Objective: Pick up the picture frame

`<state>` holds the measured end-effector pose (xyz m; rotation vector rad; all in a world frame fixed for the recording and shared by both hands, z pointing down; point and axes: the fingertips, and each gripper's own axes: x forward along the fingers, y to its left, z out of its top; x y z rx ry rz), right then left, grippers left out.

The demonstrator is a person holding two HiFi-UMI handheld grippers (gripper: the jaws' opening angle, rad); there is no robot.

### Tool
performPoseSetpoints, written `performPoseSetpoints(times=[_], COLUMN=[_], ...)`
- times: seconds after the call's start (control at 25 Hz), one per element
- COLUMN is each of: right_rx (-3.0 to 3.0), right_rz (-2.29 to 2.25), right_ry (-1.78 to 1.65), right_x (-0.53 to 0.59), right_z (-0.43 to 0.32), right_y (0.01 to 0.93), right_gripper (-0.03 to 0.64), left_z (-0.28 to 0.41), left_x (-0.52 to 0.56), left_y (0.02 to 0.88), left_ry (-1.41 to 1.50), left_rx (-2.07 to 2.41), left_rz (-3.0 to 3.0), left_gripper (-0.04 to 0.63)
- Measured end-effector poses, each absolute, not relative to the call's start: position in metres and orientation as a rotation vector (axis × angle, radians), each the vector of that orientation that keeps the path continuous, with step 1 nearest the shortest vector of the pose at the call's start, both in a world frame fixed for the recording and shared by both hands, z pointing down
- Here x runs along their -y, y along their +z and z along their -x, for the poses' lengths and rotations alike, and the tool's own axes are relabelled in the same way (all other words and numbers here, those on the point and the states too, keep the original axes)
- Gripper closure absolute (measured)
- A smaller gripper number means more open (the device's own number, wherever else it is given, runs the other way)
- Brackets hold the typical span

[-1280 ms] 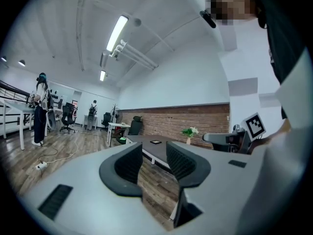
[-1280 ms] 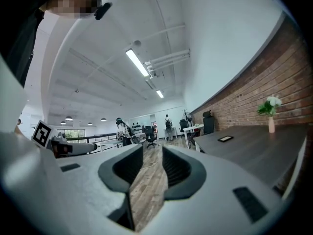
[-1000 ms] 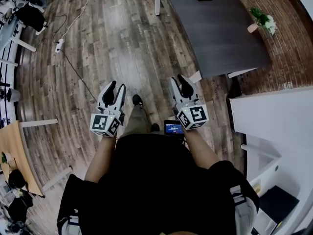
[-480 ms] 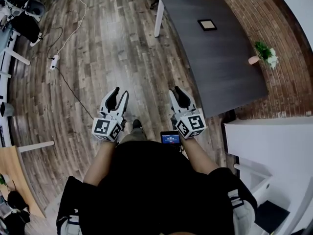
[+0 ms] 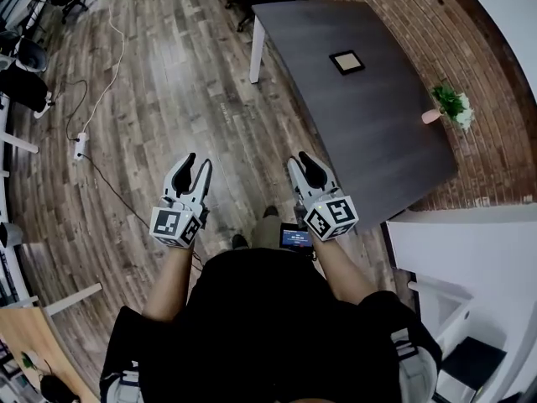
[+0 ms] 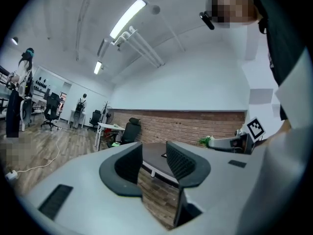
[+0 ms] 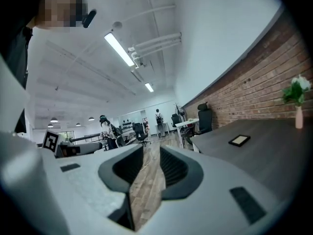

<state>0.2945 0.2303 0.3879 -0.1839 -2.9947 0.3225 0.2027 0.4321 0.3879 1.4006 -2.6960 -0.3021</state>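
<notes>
A small black picture frame (image 5: 346, 61) lies flat on a dark grey table (image 5: 377, 133) ahead and to the right; it also shows in the right gripper view as the frame (image 7: 239, 140). My left gripper (image 5: 195, 172) and right gripper (image 5: 304, 167) are held out at waist height over the wood floor, well short of the table. Both are open with nothing between the jaws. In the left gripper view the jaws (image 6: 154, 161) frame the table's near end.
A pink vase with green and white flowers (image 5: 448, 107) stands at the table's right edge by the brick wall (image 5: 491, 74). A cable and power strip (image 5: 80, 145) lie on the floor at left. Office chairs and desks stand far left. White cabinet (image 5: 470, 259) at right.
The person has walked forward: the table and frame have come lower and nearer in the head view. Both grippers keep their pose and stay open.
</notes>
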Motion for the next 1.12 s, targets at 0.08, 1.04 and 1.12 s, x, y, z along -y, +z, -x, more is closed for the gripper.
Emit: performPoseSetpoints(times=[0.08,1.04,1.12], right_rx=[3.003,3.032,3.035], right_rz=[0.167,0.252,0.216], right_ry=[0.351,0.468,0.476], right_x=[-0.211,0.001,0.015], right_z=[-0.271,0.043,0.055], right_y=[0.391,0.393,0.394], right_gripper=[0.508,0.509,0.509], left_z=[-0.178,0.137,0.156], left_x=[-0.414,-0.187,-0.168], left_y=[0.39,0.374,0.373], left_ry=[-0.295,-0.316,-0.316], left_rx=[2.683,2.599,2.576], left_rz=[-1.416,-1.426,-1.464], left_gripper=[0.463,0.463,0.465])
